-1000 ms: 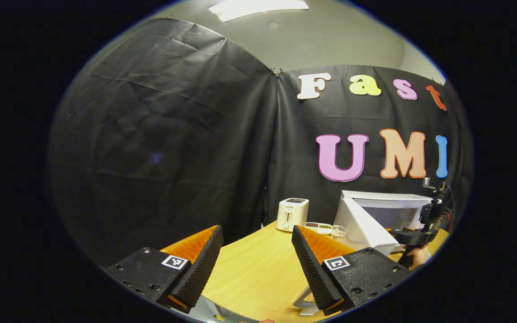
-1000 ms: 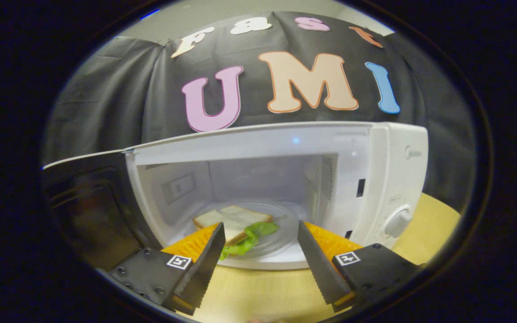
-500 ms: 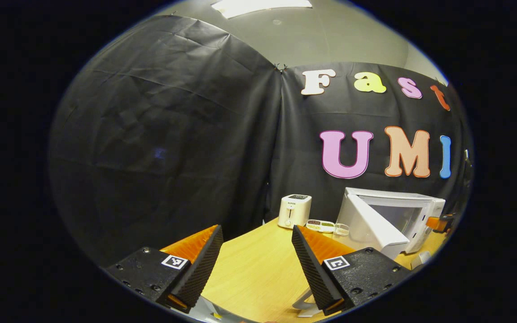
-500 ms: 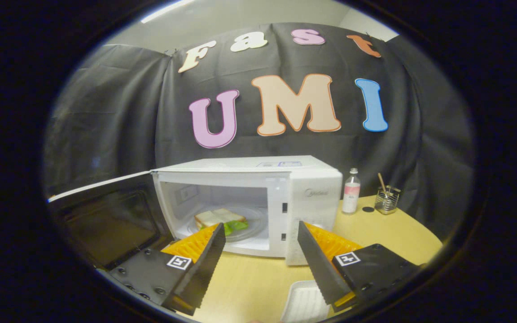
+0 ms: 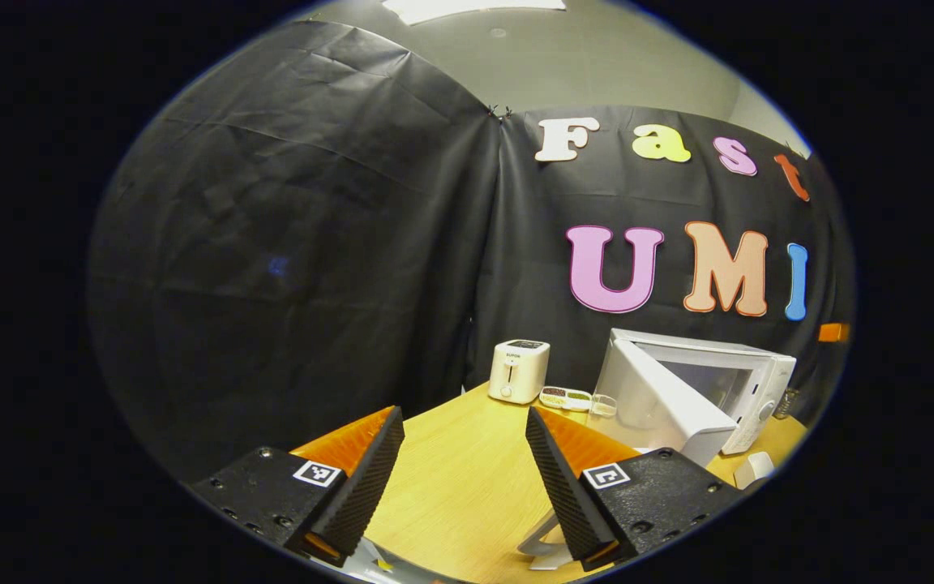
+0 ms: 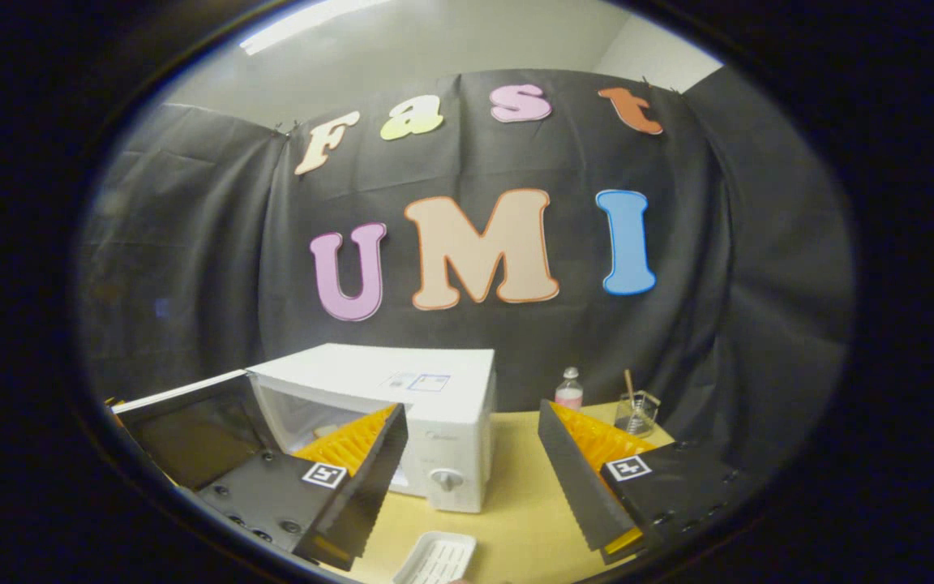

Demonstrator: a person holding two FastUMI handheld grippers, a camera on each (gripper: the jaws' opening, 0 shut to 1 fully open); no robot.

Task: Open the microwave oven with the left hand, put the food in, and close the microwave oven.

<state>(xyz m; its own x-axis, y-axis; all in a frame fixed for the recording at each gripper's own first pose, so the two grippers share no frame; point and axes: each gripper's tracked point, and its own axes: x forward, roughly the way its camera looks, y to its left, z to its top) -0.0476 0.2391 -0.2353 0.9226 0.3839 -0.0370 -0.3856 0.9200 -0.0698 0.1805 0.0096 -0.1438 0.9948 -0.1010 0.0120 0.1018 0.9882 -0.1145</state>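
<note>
The white microwave oven (image 6: 434, 389) stands on the wooden table (image 6: 516, 503) with its dark-windowed door (image 6: 191, 422) swung open to the left. My right gripper (image 6: 473, 415) is open and empty, held back from the oven and higher than its top. One of its fingers (image 6: 353, 442) hides most of the oven's inside. In the left gripper view the microwave oven (image 5: 747, 381) sits far off to the right, its door (image 5: 657, 405) standing open. My left gripper (image 5: 464, 426) is open and empty over the table (image 5: 451, 487), well away from the oven.
A white ridged tray (image 6: 434, 560) lies on the table in front of the oven. A small bottle (image 6: 569, 391) and a glass holder (image 6: 636, 412) stand at the back right. A white toaster (image 5: 518, 371) and a small divided dish (image 5: 564, 397) stand left of the oven.
My right gripper has drawn back and upward out of the oven mouth, leaving the sandwich on the turntable. The left gripper has hardly moved.
</note>
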